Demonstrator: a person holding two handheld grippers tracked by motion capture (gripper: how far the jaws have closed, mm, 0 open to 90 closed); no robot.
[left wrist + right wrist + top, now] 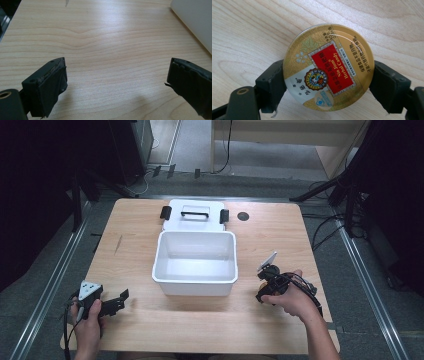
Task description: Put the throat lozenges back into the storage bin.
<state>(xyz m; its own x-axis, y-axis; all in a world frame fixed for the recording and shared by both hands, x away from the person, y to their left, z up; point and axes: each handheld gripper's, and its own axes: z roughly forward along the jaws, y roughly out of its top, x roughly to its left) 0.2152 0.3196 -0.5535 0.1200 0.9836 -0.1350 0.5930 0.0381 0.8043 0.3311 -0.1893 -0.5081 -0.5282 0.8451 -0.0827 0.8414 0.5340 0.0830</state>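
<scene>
Right claw (328, 80) had clamped the round candy tin (328, 67) by its rim on the bench (249, 37). To do this well, I reckoned, it should lift level toward the white bin (195, 260). Left claw (116, 82) sat released.

Left claw (115, 85) gapes wide; right claw (328, 82) is clamped, pointing down.

bin (195, 282) mid-table (140, 230) | lid (194, 215) just behind bin | left gripper (121, 298) left-front of bin | tin (328, 67) in right gripper (263, 292), right-front of bin
</scene>
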